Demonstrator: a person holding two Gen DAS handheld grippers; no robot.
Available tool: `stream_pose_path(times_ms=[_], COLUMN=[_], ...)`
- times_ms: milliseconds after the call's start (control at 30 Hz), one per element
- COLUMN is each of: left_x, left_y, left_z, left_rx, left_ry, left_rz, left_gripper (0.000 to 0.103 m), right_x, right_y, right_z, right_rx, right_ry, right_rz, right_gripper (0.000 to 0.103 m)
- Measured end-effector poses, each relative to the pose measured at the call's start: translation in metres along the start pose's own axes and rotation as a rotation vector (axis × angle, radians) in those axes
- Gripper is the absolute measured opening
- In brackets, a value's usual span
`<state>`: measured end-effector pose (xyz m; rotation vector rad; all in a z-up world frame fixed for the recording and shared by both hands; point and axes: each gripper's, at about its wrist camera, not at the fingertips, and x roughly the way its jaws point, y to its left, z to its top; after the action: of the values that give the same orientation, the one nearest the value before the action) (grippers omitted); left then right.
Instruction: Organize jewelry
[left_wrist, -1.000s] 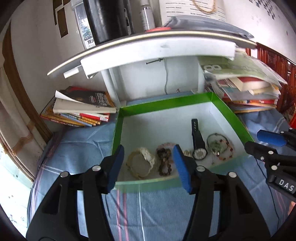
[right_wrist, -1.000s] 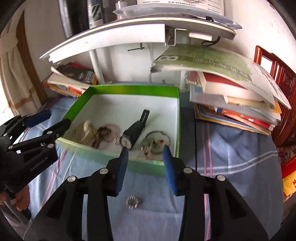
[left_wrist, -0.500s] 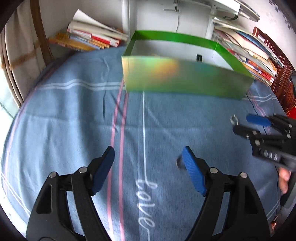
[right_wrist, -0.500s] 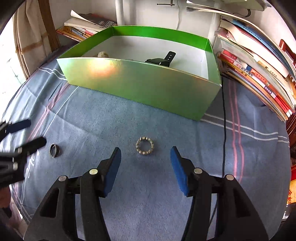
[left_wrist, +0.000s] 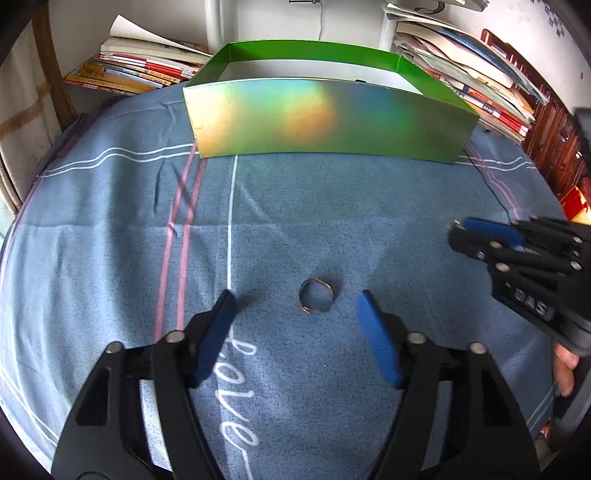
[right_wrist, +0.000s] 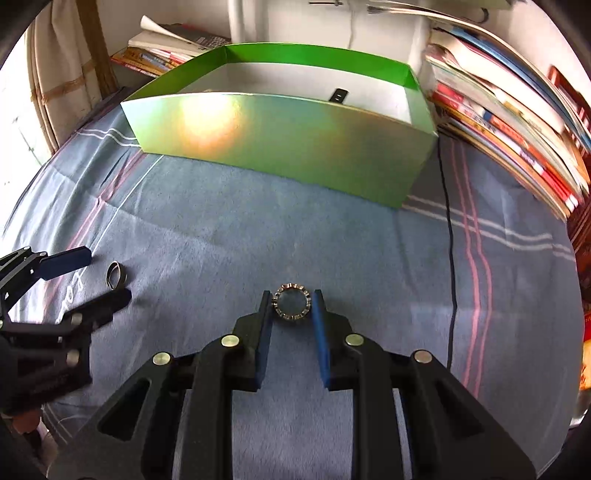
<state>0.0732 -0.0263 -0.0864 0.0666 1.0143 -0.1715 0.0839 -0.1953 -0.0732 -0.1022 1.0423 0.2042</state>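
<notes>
The right gripper (right_wrist: 291, 304) had just narrowed, pinching the studded ring (right_wrist: 291, 303). The left gripper (left_wrist: 295, 308) stood spread around the plain ring (left_wrist: 316, 300), its jaws just narrowed. The blue cloth (left_wrist: 332, 206) read "love"; the right gripper's body read "DAS".

My left gripper (left_wrist: 295, 306) points steeply down at the blue cloth (left_wrist: 110, 221), its blue pads (left_wrist: 214, 336) standing well apart with a thin wavy ring (left_wrist: 315, 300) lying on the cloth between them, touched by neither; its jaws have just been closing in. My right gripper (right_wrist: 291, 304) is also angled steeply down, and its jaws have just been closing, the two pads (right_wrist: 319, 332) now against either side of the studded ring (right_wrist: 291, 302) on the cloth. In the left view, a few fingers (left_wrist: 565, 369) of my right hand show under that gripper's body.
</notes>
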Motion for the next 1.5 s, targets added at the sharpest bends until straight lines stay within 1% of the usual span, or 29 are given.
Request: stream_pose_path(times_ms=[33, 67, 167, 267, 300, 367, 433, 567, 633, 700, 800, 967, 1067, 1133, 1167, 1200, 1233, 1267, 1300, 1333, 1367, 1400, 1433, 1467, 1500], left_x=[0.001, 0.001, 0.001, 0.002, 0.002, 0.002, 0.002, 0.002, 0.002, 0.003, 0.004, 0.003, 0.001, -0.001, -0.001, -0.002, -0.003, -0.003, -0.003, -0.004, -0.004, -0.004, -0.004, -0.004, -0.004], left_y=[-0.001, -0.003, -0.003, -0.002, -0.001, 0.001, 0.003, 0.005, 0.007, 0.008, 0.009, 0.009, 0.005, 0.002, 0.0, -0.002, -0.003, -0.005, -0.005, -0.007, -0.007, -0.008, -0.007, -0.007, -0.007], left_z=[0.001, 0.001, 0.002, 0.003, 0.003, 0.002, 0.001, 0.0, 0.0, 0.0, -0.001, -0.002, -0.003, -0.003, -0.004, -0.004, -0.004, -0.004, -0.004, -0.004, -0.004, -0.004, -0.004, -0.004, -0.004], left_rx=[0.001, 0.002, 0.0, -0.008, -0.01, -0.013, -0.012, -0.013, -0.019, -0.023, -0.03, -0.033, -0.02, -0.009, -0.003, 0.005, 0.01, 0.012, 0.013, 0.014, 0.014, 0.013, 0.011, 0.009, 0.008], left_ry=[-0.002, -0.007, -0.019, -0.026, -0.029, -0.034, -0.04, -0.047, -0.048, -0.05, -0.052, -0.054, -0.061, -0.066, -0.069, -0.072, -0.073, -0.073, -0.074, -0.074, -0.074, -0.074, -0.074, -0.074, -0.074], left_rz=[0.011, 0.02, 0.027, 0.042, 0.044, 0.05, 0.053, 0.046, 0.048, 0.05, 0.059, 0.061, 0.047, 0.039, 0.034, 0.03, 0.026, 0.026, 0.025, 0.024, 0.023, 0.024, 0.024, 0.024, 0.023], left_gripper=[0.054, 0.054, 0.052, 0.052, 0.052, 0.057, 0.06, 0.062, 0.067, 0.068, 0.073, 0.073, 0.063, 0.05, 0.046, 0.039, 0.033, 0.031, 0.027, 0.023, 0.022, 0.021, 0.02, 0.02, 0.02], right_x=[-0.002, -0.004, -0.006, -0.006, -0.006, -0.004, -0.004, -0.002, -0.001, -0.001, -0.001, -0.001, -0.001, -0.001, -0.001, -0.001, -0.001, -0.001, -0.001, -0.001, -0.001, -0.001, -0.002, -0.002, -0.003], right_y=[-0.003, -0.004, -0.007, -0.005, -0.004, -0.005, -0.006, -0.005, -0.004, -0.002, -0.003, -0.004, -0.004, -0.004, -0.004, -0.004, -0.004, -0.004, -0.004, -0.004, -0.004, -0.003, -0.001, 0.001, 0.002], right_z=[-0.004, -0.007, -0.012, -0.014, -0.014, -0.013, -0.013, -0.012, -0.011, -0.012, -0.011, -0.011, -0.012, -0.012, -0.012, -0.012, -0.012, -0.013, -0.013, -0.013, -0.013, -0.014, -0.014, -0.014, -0.015], right_rx=[0.022, 0.038, 0.076, 0.07, 0.066, 0.063, 0.067, 0.064, 0.06, 0.059, 0.065, 0.076, 0.079, 0.079, 0.079, 0.08, 0.08, 0.078, 0.077, 0.075, 0.074, 0.07, 0.059, 0.052, 0.046], right_ry=[-0.006, -0.013, -0.038, -0.059, -0.065, -0.07, -0.074, -0.086, -0.093, -0.096, -0.098, -0.097, -0.1, -0.103, -0.104, -0.105, -0.106, -0.108, -0.109, -0.112, -0.115, -0.117, -0.121, -0.123, -0.125], right_rz=[-0.001, -0.002, -0.011, -0.04, -0.045, -0.048, -0.044, -0.051, -0.059, -0.069, -0.069, -0.069, -0.068, -0.068, -0.068, -0.067, -0.066, -0.065, -0.064, -0.062, -0.056, -0.046, -0.035, -0.03, -0.027], right_gripper=[0.025, 0.025, 0.032, 0.036, 0.038, 0.041, 0.042, 0.043, 0.046, 0.048, 0.05, 0.052, 0.052, 0.052, 0.052, 0.052, 0.052, 0.052, 0.051, 0.049, 0.046, 0.039, 0.028, 0.024, 0.022])
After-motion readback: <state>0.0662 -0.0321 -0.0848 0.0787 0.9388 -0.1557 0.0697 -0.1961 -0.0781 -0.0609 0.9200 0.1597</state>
